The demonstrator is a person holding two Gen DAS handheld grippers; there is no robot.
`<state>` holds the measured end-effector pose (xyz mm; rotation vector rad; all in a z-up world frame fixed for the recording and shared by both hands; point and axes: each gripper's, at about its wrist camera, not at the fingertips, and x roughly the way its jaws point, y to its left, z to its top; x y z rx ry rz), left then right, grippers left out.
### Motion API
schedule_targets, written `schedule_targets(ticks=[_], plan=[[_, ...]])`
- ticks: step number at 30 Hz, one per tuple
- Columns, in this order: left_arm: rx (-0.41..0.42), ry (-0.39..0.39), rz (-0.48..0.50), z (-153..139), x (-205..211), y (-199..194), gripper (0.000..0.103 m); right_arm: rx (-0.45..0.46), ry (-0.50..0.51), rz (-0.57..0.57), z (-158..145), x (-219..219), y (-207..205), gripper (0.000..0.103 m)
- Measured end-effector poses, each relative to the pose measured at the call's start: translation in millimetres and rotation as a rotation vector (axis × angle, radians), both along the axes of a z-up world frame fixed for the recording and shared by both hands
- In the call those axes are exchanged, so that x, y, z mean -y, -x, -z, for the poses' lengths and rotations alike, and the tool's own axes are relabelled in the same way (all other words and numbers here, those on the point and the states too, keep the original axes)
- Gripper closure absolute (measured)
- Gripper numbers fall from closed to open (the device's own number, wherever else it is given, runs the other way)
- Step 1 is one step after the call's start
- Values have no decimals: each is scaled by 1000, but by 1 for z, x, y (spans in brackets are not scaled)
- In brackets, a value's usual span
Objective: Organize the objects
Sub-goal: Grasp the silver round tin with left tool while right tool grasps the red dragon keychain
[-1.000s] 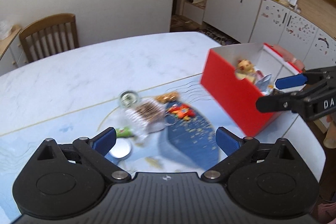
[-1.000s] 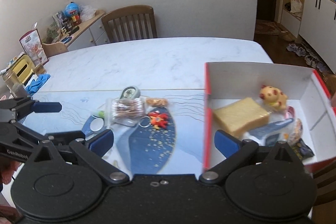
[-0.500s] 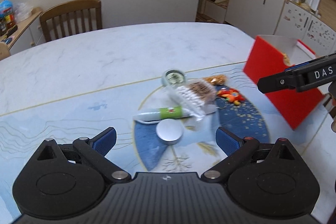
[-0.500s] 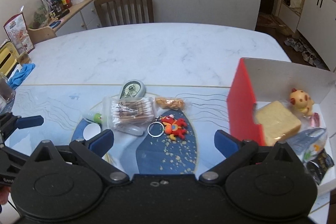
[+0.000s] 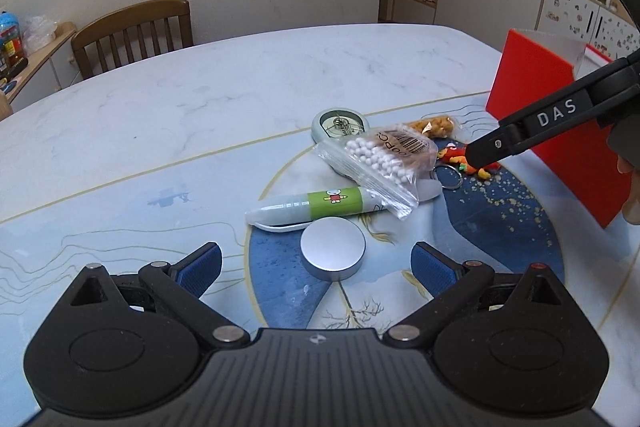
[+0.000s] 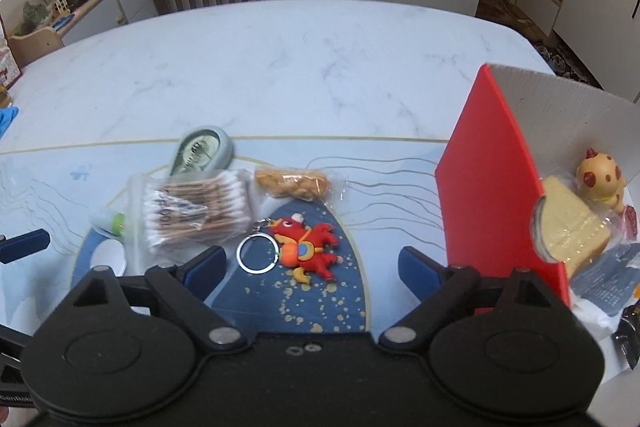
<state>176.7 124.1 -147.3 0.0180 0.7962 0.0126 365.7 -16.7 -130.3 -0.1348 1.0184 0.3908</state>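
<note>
My left gripper (image 5: 316, 267) is open low over the table mat, with a round silver tin (image 5: 333, 254) lying between its fingers, untouched. Beyond the tin lie a green-labelled tube (image 5: 308, 205) and a bag of cotton swabs (image 5: 380, 159). My right gripper (image 6: 312, 267) hangs over a red dragon keychain (image 6: 308, 251). Its jaws are closing with the keychain between them, and the pads are clear of it. The swab bag (image 6: 196, 207) and a snack packet (image 6: 294, 183) lie just past it.
An open red box (image 6: 496, 179) stands at the right, holding a wrapped bread slice (image 6: 572, 227), a yellow toy (image 6: 600, 179) and packets. A grey oval case (image 5: 340, 125) lies behind the swabs. A wooden chair (image 5: 132, 31) stands at the table's far side.
Both grippers have come down towards the table. The left one now frames the silver tin. The right one has shifted left from the box to the keychain, and its jaws have narrowed a little.
</note>
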Motion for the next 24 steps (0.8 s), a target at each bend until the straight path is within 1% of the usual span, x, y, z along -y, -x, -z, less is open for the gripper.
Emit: schedule_targets(ticks=[2, 9, 14, 16, 17, 21, 24], plan=[[-1, -15, -2, 3, 3, -3, 2, -7, 7, 1, 5, 0, -2, 15], [-3, -27, -11, 12, 8, -10, 2, -12, 18, 0, 12, -1, -7, 21], [-4, -23, -26, 14, 11, -12, 3, -22, 18, -2, 16, -1, -10, 29], [2, -26, -25, 14, 13, -12, 5, -26, 19, -4, 18, -2, -11, 31], [1, -28, -22, 15, 14, -12, 8, -25, 21, -5, 19, -2, -12, 33], [1, -31, -30, 14, 15, -12, 20, -11, 31, -12, 21, -5, -12, 36], [-4, -29, -36, 14, 17, -12, 21, 1, 36, -13, 21, -7, -11, 40]])
